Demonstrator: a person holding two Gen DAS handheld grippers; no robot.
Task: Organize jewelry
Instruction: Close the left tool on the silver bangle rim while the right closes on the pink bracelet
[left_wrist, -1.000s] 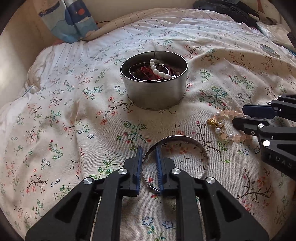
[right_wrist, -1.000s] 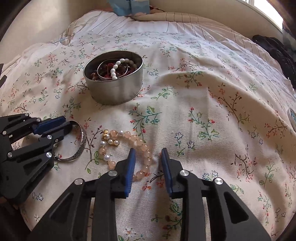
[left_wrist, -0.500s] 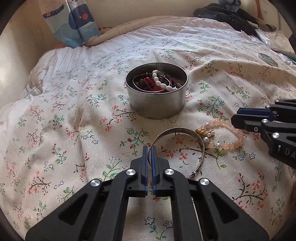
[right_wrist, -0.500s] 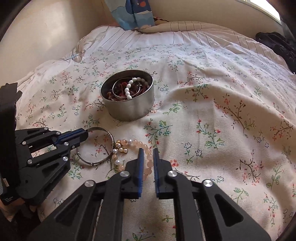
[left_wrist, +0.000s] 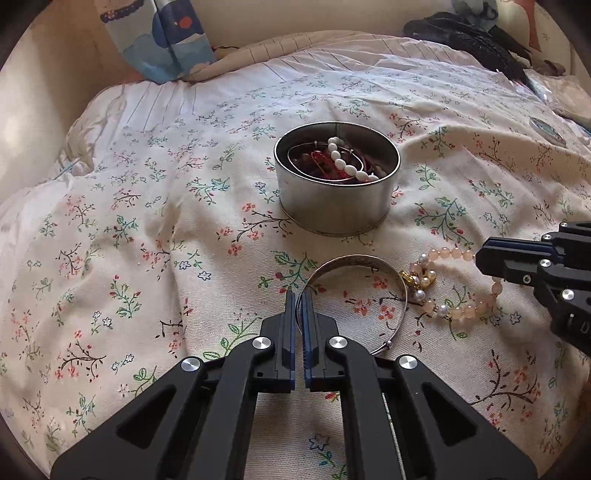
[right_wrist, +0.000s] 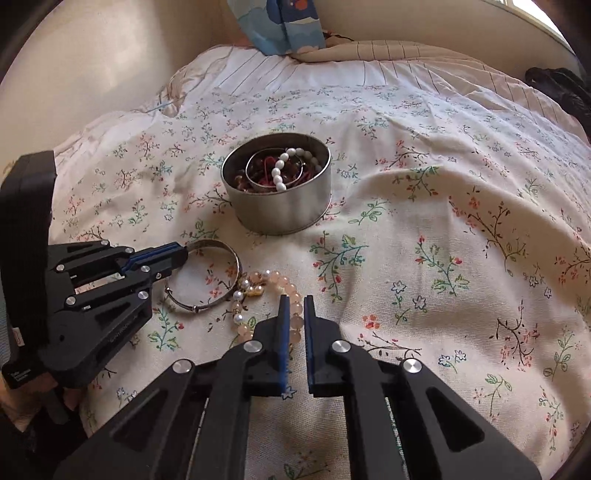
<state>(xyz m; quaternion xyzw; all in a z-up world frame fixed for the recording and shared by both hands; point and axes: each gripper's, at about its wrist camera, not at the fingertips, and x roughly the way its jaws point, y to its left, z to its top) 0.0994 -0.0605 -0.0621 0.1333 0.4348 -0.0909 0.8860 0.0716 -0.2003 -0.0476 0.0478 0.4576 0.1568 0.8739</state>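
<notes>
A round metal tin (left_wrist: 334, 208) (right_wrist: 280, 212) stands on the flowered bedspread and holds several bracelets, one of white beads. My left gripper (left_wrist: 299, 295) (right_wrist: 181, 254) is shut on the rim of a silver bangle (left_wrist: 384, 269) (right_wrist: 225, 251), nearer to me than the tin. My right gripper (right_wrist: 294, 301) (left_wrist: 484, 258) is shut on a pink and pearl bead bracelet (right_wrist: 269, 280) (left_wrist: 454, 308), which lies right of the bangle and touches it.
A blue patterned pillow (left_wrist: 162, 40) (right_wrist: 280, 26) leans at the head of the bed. Dark clothing (left_wrist: 469, 33) and a small round lid (left_wrist: 546, 129) lie at the far right. The bedspread (right_wrist: 443, 221) is rumpled into folds.
Both grippers closed: the left on the silver bangle, the right on the pink bead bracelet. Both pulled up and back a little, and the two pieces of jewelry came closer together.
</notes>
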